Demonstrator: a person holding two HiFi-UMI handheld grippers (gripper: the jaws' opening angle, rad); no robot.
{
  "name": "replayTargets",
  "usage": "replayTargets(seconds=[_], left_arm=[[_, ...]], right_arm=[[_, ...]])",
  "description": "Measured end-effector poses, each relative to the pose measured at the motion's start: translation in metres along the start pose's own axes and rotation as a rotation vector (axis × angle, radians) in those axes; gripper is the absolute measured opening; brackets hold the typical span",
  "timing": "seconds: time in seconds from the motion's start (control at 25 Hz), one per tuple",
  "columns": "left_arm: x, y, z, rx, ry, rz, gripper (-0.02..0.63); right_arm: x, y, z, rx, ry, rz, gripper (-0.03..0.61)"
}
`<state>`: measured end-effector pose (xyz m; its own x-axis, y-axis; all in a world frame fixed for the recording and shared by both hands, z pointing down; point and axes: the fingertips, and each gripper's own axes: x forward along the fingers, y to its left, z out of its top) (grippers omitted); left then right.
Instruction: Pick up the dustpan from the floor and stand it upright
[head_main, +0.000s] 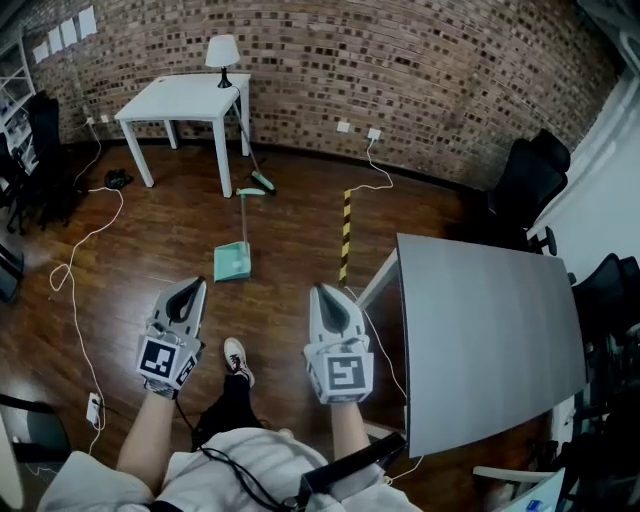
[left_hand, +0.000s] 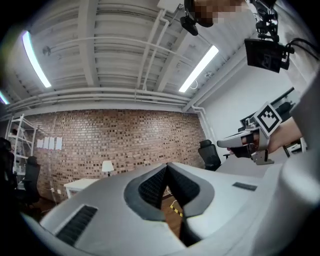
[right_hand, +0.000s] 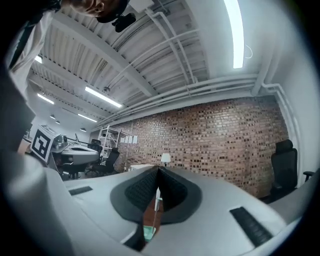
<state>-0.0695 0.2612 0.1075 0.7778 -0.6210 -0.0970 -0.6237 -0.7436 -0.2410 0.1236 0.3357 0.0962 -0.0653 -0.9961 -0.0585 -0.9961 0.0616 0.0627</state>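
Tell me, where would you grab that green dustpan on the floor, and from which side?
Probably the thin handle of the dustpan, from above, with the jaws straddling it. Its body is broad and flat, while the slim handle stretches away toward the white table, so lifting there should swing the whole thing upright.

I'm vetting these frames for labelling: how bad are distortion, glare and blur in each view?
Head view: strong fisheye bows the brick wall, yet the dustpan is sharp and evenly lit. Left gripper view: dark corners, a ceiling light blown out white, the close fingers slightly soft. Right gripper view: same dark corners, a glaring ceiling strip, the dustpan just a small green sliver.
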Motion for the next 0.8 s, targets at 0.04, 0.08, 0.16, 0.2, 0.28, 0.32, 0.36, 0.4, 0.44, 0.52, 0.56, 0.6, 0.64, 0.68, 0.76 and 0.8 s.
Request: replayTargets(seconds=[0.04,0.08,0.16,0.2,0.28,0.32,0.36,0.4,0.44,0.52,0.56,0.6,0.64,0.68,0.76,0.8], left_arm=[[-0.015,-0.017,0.001,-0.013,0.01,0.001,-0.006],[-0.03,-0.032,0.003,-0.025,0.018,0.003,-0.006],[-0.057,-0.051,0.01,-0.033,0.027,0.01,-0.006],[-0.068,-0.057,0.014,-0.031,0.028,0.015,-0.006],[-0.085,-0.061,0.024,-0.026,0.027,0.026,-0.006],[-0.092,-0.061,0.029,-0.022,0.026,0.029,-0.006],[-0.099,-0.062,0.034,-0.015,0.026,0.029,-0.006],[-0.105,-0.062,0.038,-0.009,0.027,0.029,-0.006],[-0.109,-0.062,0.042,-0.004,0.029,0.032,-0.006],[-0.117,-0.06,0.047,-0.006,0.035,0.046,-0.006],[-0.12,-0.06,0.049,-0.009,0.035,0.052,-0.006],[-0.123,-0.061,0.05,-0.012,0.032,0.054,-0.006],[-0.126,-0.061,0.05,-0.015,0.029,0.052,-0.006],[-0.128,-0.062,0.049,-0.016,0.027,0.047,-0.006],[-0.132,-0.063,0.048,-0.014,0.025,0.035,-0.006],[-0.133,-0.064,0.048,-0.013,0.024,0.032,-0.006]], right_arm=[[-0.023,0.001,-0.003,0.005,0.013,-0.002,-0.003],[-0.043,0.004,-0.004,0.014,0.024,-0.001,-0.003],[-0.078,0.013,0.001,0.029,0.03,0.0,-0.003],[-0.091,0.018,0.004,0.034,0.028,-0.001,-0.003],[-0.111,0.025,0.013,0.047,0.016,-0.01,-0.003],[-0.119,0.028,0.017,0.054,0.006,-0.016,-0.005],[-0.125,0.03,0.022,0.056,-0.005,-0.022,-0.005],[-0.13,0.032,0.025,0.052,-0.019,-0.027,-0.005],[-0.135,0.034,0.028,0.046,-0.029,-0.029,-0.006],[-0.142,0.042,0.036,0.045,-0.023,-0.022,-0.006],[-0.145,0.046,0.041,0.044,-0.017,-0.013,-0.006],[-0.147,0.051,0.045,0.038,-0.018,-0.004,-0.006],[-0.15,0.055,0.047,0.03,-0.024,0.001,-0.008],[-0.152,0.059,0.05,0.024,-0.036,-0.001,-0.008],[-0.156,0.063,0.054,0.02,-0.058,-0.019,-0.009],[-0.158,0.064,0.054,0.023,-0.061,-0.025,-0.008]])
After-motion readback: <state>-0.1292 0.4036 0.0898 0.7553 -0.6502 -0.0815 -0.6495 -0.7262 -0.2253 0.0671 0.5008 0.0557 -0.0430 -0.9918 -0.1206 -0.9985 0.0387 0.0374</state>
